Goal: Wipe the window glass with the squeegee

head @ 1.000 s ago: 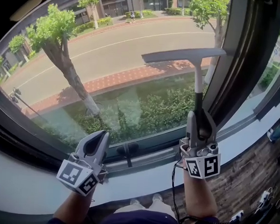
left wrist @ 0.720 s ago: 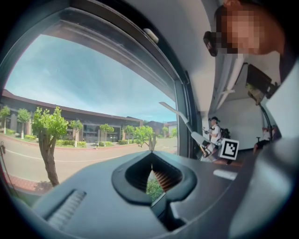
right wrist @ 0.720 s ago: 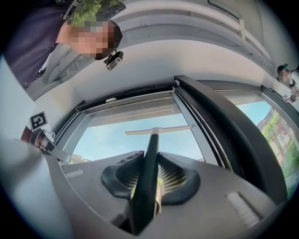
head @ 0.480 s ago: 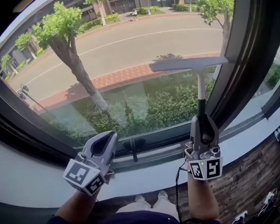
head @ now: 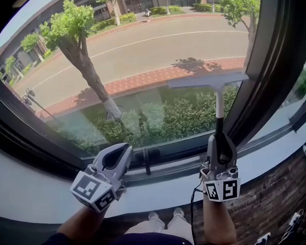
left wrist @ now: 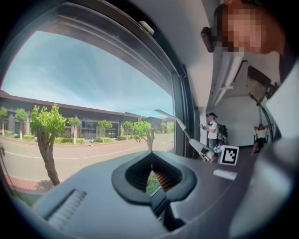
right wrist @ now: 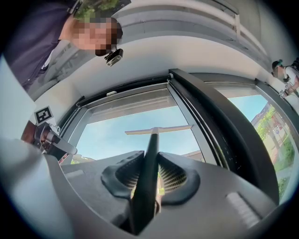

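The squeegee's grey blade [head: 206,79] lies flat against the window glass [head: 120,66], near the dark right-hand frame. Its white-and-black shaft [head: 219,105] runs down into my right gripper [head: 221,143], which is shut on the handle. In the right gripper view the dark handle [right wrist: 148,172] stands between the ribbed pads of my right gripper [right wrist: 150,158], with the blade [right wrist: 159,130] crosswise above. My left gripper [head: 121,152] hovers low by the bottom frame, shut and holding nothing. From the left gripper view, the left gripper [left wrist: 152,161] points along the glass and the squeegee [left wrist: 175,122] shows to its right.
A thick dark window frame [head: 268,64] borders the pane on the right. A black latch handle [head: 146,157] sticks out of the bottom frame between my grippers. The pale sill [head: 36,200] runs below. People stand in the room behind [left wrist: 212,130].
The squeegee blade has slid down the glass, from level with the road's edge to the hedge line. The right gripper came down with it; the left stayed low.
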A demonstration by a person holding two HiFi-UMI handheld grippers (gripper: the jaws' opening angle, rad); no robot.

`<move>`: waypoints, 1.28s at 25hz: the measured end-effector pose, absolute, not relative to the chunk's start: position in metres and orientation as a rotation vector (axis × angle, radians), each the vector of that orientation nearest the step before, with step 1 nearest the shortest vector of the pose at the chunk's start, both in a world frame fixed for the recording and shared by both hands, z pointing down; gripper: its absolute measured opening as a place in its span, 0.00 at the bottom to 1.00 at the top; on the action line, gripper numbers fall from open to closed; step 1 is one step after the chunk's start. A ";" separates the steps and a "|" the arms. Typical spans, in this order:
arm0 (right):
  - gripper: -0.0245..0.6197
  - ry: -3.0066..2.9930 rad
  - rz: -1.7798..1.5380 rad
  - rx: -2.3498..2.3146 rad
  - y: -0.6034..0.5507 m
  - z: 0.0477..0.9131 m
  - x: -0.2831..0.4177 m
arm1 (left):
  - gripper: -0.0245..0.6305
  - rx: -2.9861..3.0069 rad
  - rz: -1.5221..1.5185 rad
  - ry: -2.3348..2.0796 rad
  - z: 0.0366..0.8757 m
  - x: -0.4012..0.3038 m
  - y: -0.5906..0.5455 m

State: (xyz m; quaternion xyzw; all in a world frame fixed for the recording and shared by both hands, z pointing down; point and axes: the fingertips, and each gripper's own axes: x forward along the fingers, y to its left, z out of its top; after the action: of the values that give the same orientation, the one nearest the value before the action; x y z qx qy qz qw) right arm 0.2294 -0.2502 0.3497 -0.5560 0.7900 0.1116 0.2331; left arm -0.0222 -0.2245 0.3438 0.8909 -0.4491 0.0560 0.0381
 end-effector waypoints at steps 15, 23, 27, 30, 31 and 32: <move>0.20 2.219 0.188 -1.563 -0.232 0.420 0.227 | 0.04 2.689 0.205 -1.348 0.378 -0.012 -0.218; 0.20 2.240 0.108 -1.586 -0.223 0.449 0.227 | 0.04 2.662 0.246 -1.319 0.396 -0.007 -0.214; 0.20 2.268 0.078 -1.602 -0.219 0.466 0.229 | 0.04 2.644 0.266 -1.307 0.406 -0.004 -0.212; 0.20 2.286 0.035 -1.613 -0.215 0.483 0.230 | 0.04 2.632 0.282 -1.297 0.415 -0.001 -0.209; 0.20 2.289 0.016 -1.614 -0.213 0.488 0.230 | 0.04 2.628 0.290 -1.293 0.419 -0.001 -0.208; 0.20 2.290 -0.004 -1.614 -0.212 0.494 0.230 | 0.04 2.626 0.301 -1.288 0.422 0.000 -0.207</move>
State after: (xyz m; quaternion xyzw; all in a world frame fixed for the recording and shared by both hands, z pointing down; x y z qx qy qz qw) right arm 0.2297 -0.2116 0.4938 -0.5676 0.8057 -0.0013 0.1692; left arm -0.0001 -0.2069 0.4220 0.8886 -0.4358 0.1020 0.1005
